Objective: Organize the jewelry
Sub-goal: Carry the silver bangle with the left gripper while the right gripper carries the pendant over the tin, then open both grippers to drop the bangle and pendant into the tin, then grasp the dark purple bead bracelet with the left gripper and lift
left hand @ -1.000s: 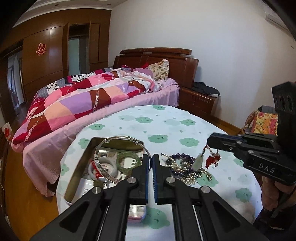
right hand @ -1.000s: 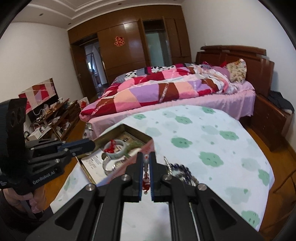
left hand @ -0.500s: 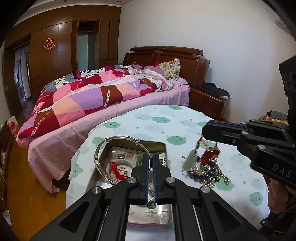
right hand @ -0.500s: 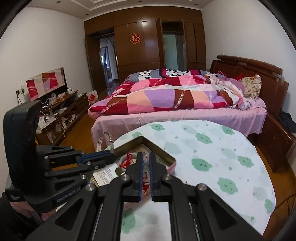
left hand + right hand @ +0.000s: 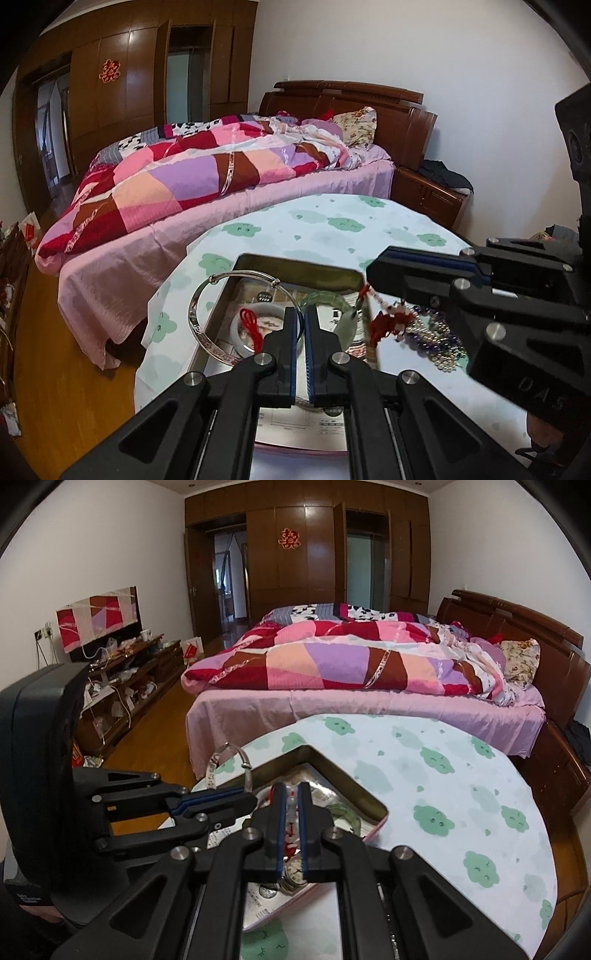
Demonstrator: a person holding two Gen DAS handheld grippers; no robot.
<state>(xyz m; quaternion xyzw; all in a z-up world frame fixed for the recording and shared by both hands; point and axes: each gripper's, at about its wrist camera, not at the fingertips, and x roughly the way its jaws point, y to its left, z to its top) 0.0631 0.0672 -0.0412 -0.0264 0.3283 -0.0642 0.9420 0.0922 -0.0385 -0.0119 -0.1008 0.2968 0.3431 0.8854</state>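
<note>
My left gripper [image 5: 300, 314] is shut on a thin silver bangle [image 5: 195, 321] and holds it above the open metal tin [image 5: 295, 264]. My right gripper [image 5: 291, 792] is shut on the cord of a pale jade pendant with red tassels [image 5: 388, 321], which hangs over the tin's right edge. The right gripper shows in the left wrist view [image 5: 373, 275]. The left gripper [image 5: 247, 799] with the bangle [image 5: 236, 760] shows in the right wrist view. The tin [image 5: 332, 764] holds a white bangle with red cord [image 5: 255, 325], a green bangle [image 5: 325, 297] and a watch [image 5: 295, 871].
A heap of purple and pearl bead necklaces [image 5: 439, 339] lies on the round table with the cloud-pattern cloth [image 5: 332, 221], right of the tin. A bed with a patchwork quilt [image 5: 207, 173] stands close behind. A nightstand [image 5: 428, 192] is at the right.
Both grippers have moved left over the tin. The pendant has been carried from above the bead heap to the tin's right edge. The bangle stays in the left gripper.
</note>
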